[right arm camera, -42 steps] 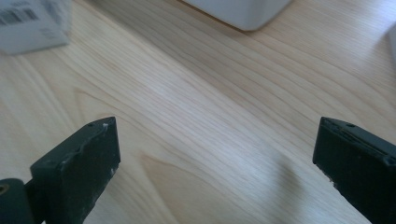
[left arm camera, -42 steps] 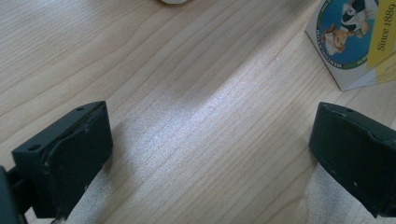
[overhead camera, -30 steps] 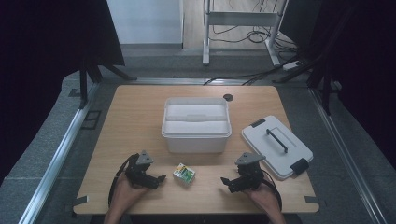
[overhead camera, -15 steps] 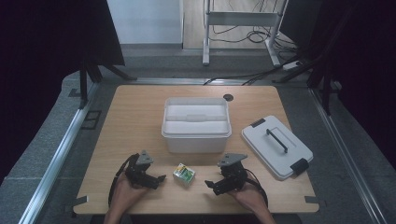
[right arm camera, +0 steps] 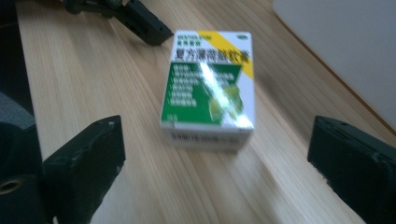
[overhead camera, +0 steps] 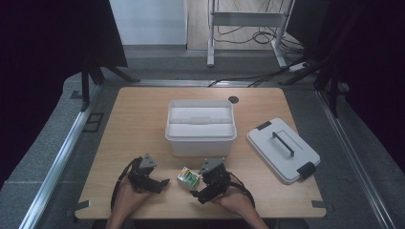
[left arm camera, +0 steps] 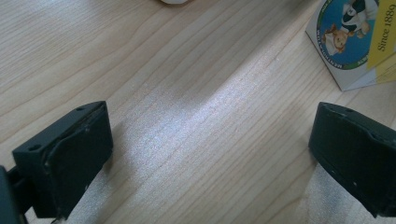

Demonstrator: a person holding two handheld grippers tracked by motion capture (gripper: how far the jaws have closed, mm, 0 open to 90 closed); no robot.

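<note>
1. The right gripper [overhead camera: 197,194] stood wide open just off the table, its jaws spread well past the width of the box [right arm camera: 208,84] ahead of them and nothing between them yet.
2. The box lay flat on the table [overhead camera: 143,119] near the front edge, between the two grippers and just in front of the bin [overhead camera: 201,129]. In the right gripper view it sat a little toward the left jaw rather than centred.
3. A closing from that offset would likely have let one jaw strike first, so the light carton could have skidded or spun across the smooth wood instead of being clamped.
4. The box lay low and flat. Jaws closing too high would probably have caught only its top edge, and it could then have tipped or popped out.
5. A hard squeeze risked crushing the thin cardboard.
6. The left gripper [overhead camera: 162,182] was open too and held nothing, its tip near the box's far side. In the left gripper view the box [left arm camera: 355,42] showed beside one jaw. A push from the right could have driven the box into it.
7. The bin stood open and the lid [overhead camera: 282,150] lay well off to the right, so neither seemed likely to get in the way.
</note>
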